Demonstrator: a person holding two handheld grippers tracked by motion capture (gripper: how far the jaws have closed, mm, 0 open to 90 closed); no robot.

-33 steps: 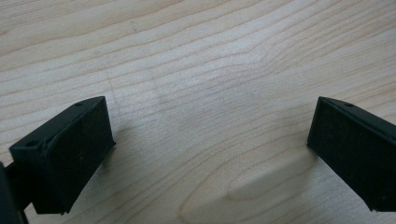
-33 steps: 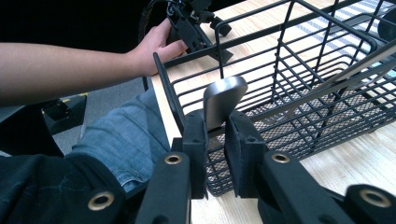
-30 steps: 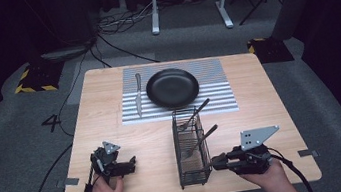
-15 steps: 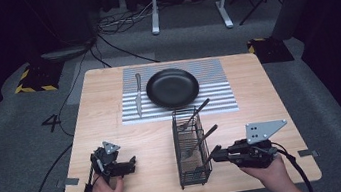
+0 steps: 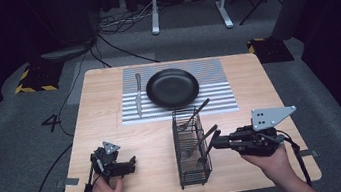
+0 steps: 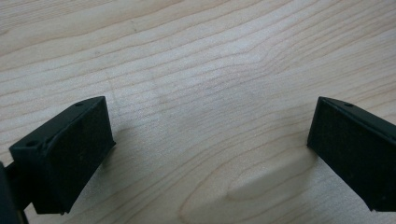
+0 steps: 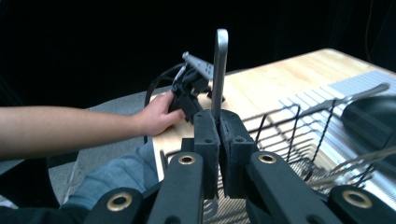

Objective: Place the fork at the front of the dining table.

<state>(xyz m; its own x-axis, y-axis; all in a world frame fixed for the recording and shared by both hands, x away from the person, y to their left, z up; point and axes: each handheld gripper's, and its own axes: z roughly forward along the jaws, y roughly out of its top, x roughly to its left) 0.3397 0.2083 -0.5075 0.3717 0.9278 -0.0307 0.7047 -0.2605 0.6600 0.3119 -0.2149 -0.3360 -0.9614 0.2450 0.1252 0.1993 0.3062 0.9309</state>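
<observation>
The right gripper (image 7: pixel 218 135) is clamped on a utensil handle (image 7: pixel 219 70), held upright above the wire basket (image 5: pixel 189 146) (its working end is hidden). The plate (image 5: pixel 172 87) lies farther across the table, nearer this hand; the left gripper (image 6: pixel 205 154) is spread, empty.

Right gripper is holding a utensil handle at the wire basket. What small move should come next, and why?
Probably lift it straight up. The right gripper is shut on the utensil, whose lower end seems to sit inside the basket among other utensils, so a straight lift is likely to clear the wires.
</observation>
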